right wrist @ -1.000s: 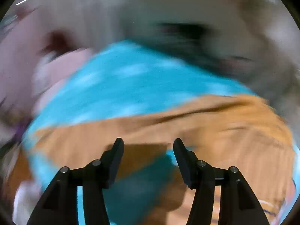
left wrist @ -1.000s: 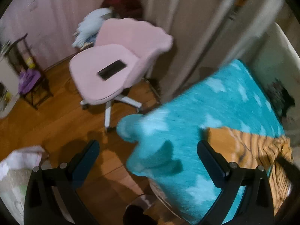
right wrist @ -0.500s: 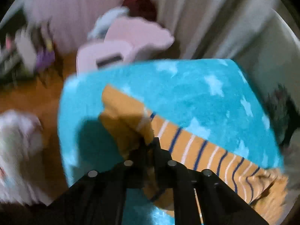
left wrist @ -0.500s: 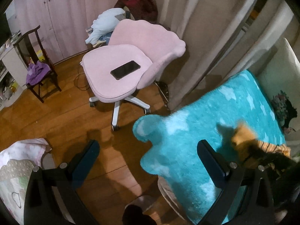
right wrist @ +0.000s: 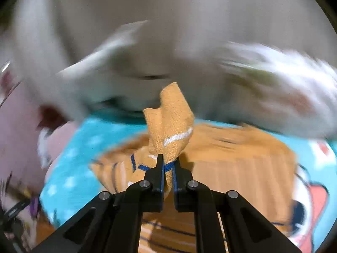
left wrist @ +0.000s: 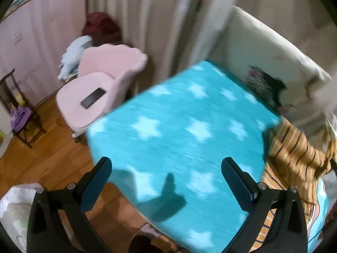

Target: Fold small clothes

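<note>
Between the right gripper's [right wrist: 167, 168] fingers, pressed almost together, a bunched fold of the orange striped garment [right wrist: 168, 124] is pinched. The pinched end stands up past the fingertips and points away from the camera; the rest trails down and back onto the blanket [right wrist: 69, 168] below, so here the long axis runs from the grip down to the cloth pile, which is smeared by motion blur. In the left wrist view the garment [left wrist: 294, 154] lies bunched at the blanket's [left wrist: 179, 126] right side, its stripes running roughly along the edge, its far right end partly lifted; how far up I cannot tell.

The left gripper [left wrist: 166, 172] hangs with fingers spread wide, holding nothing, above the near part of the blanket, well apart from the garment. A pink chair [left wrist: 99, 92] with a phone [left wrist: 93, 98] on its seat stands beside the blanket on the wood floor [left wrist: 42, 164].

Half a second ago the left gripper looked mostly at floor and chair; now the blanket fills its middle. The right grip was already shut on the same fold then, but the striped length showed clearly beside it; now the view is tilted higher and blurred.
</note>
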A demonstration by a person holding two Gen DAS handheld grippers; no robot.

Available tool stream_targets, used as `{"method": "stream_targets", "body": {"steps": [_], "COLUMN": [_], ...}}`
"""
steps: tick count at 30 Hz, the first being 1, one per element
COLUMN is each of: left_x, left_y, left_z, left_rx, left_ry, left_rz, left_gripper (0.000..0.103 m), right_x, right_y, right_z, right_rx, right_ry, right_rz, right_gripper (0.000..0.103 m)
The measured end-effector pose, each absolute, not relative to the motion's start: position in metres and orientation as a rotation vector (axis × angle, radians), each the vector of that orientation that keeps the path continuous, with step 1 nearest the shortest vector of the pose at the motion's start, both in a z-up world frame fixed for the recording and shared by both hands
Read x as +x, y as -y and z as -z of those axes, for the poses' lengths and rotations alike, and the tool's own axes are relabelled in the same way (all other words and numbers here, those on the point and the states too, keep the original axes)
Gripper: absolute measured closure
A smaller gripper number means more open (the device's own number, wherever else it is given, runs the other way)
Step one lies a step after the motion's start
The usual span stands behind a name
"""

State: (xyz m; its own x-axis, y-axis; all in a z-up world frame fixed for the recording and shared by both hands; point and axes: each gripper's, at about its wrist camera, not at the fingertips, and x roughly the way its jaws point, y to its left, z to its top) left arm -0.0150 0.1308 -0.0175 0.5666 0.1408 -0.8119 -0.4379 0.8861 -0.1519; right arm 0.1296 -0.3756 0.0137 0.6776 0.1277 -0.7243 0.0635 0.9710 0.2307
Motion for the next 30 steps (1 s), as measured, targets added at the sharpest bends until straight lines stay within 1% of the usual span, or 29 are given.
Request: {"method": "stream_targets", "body": {"steps": [2, 5, 6, 7, 8, 9, 10, 13, 17, 21, 25, 28, 30], "left_x": [-0.010, -0.004, -0.002, -0.002, -0.001, 0.000, 0.001, 0.006, 0.029, 0.077, 0.149, 0.194, 0.214], "left_y": [-0.097, -0.050, -0.038, -0.020, -0.009, 0.001, 0.015, 0.041, 0.067, 0.096, 0.132, 0.155, 0.166], "left_z": [0.017, 0.016, 0.016, 0.015, 0.014, 0.014, 0.013, 0.013, 0.013, 0.020, 0.048, 0.070, 0.083], "left_rx": [-0.326, -0.291, -0.284, -0.274, -0.264, -0.252, -0.236, -0.208, -0.179, -0.075, 0.080, 0.123, 0.128], "left_ry": [-0.920, -0.937, -0.941, -0.944, -0.945, -0.946, -0.947, -0.948, -0.955, -0.950, -0.966, -0.988, -1.007], "left_rz": [-0.316, -0.261, -0.241, -0.216, -0.206, -0.197, -0.185, -0.157, -0.082, -0.013, 0.091, 0.191, 0.260], "left_gripper": [0.000, 0.000, 0.000, 0.000, 0.000, 0.000, 0.000, 0.000, 0.000, 0.000, 0.000, 0.000, 0.003], "right_x": [0.128, 0.125, 0.121, 0.113, 0.105, 0.096, 0.090, 0.074, 0.078, 0.075, 0.065, 0.044, 0.029], "right_y": [0.436, 0.499, 0.511, 0.523, 0.532, 0.542, 0.545, 0.567, 0.578, 0.567, 0.546, 0.542, 0.543], "right_z": [0.015, 0.070, 0.076, 0.076, 0.071, 0.064, 0.057, 0.039, 0.026, 0.035, 0.055, 0.067, 0.071], "right_rx": [0.266, 0.305, 0.358, 0.411, 0.421, 0.405, 0.394, 0.407, 0.431, 0.437, 0.384, 0.378, 0.405], "right_ry": [-0.892, -1.067, -1.075, -1.060, -1.038, -1.009, -0.989, -0.940, -0.900, -0.919, -0.968, -1.030, -1.047], "right_rz": [0.063, 0.160, 0.146, 0.133, 0.138, 0.149, 0.149, 0.120, 0.091, 0.059, 0.079, 0.152, 0.193], "right_gripper": [0.096, 0.092, 0.089, 0.081, 0.077, 0.070, 0.068, 0.068, 0.068, 0.068, 0.066, 0.065, 0.063]}}
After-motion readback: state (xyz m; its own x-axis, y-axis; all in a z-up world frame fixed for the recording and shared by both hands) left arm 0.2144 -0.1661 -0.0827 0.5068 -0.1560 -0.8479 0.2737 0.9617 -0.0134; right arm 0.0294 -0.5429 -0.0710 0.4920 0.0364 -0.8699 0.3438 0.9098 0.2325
